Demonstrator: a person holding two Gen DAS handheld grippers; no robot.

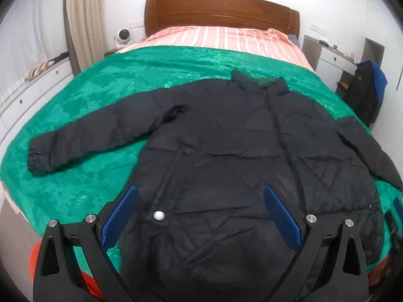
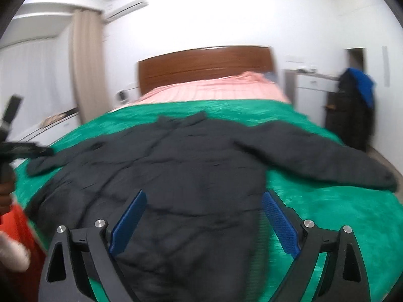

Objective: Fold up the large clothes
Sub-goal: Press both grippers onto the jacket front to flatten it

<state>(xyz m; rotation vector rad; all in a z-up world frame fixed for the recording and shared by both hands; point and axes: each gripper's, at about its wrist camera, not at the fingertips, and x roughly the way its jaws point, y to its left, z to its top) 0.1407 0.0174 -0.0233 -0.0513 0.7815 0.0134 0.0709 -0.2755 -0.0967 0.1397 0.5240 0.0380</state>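
Observation:
A large black padded jacket point(image 1: 226, 151) lies flat, front up, on a green blanket point(image 1: 100, 88) on the bed, collar toward the headboard and both sleeves spread out. My left gripper point(image 1: 200, 216) is open and empty above the jacket's lower hem. My right gripper point(image 2: 204, 221) is open and empty above the jacket point(image 2: 176, 166) near its lower right side. The left gripper's body shows at the left edge of the right wrist view point(image 2: 15, 146). The right wrist view is blurred.
A wooden headboard point(image 1: 219, 10) and a pink striped sheet point(image 1: 221, 37) lie beyond the blanket. White drawers point(image 1: 32, 88) stand left of the bed, a curtain point(image 1: 83, 20) behind them. A chair with dark and blue clothes point(image 1: 367, 88) stands right.

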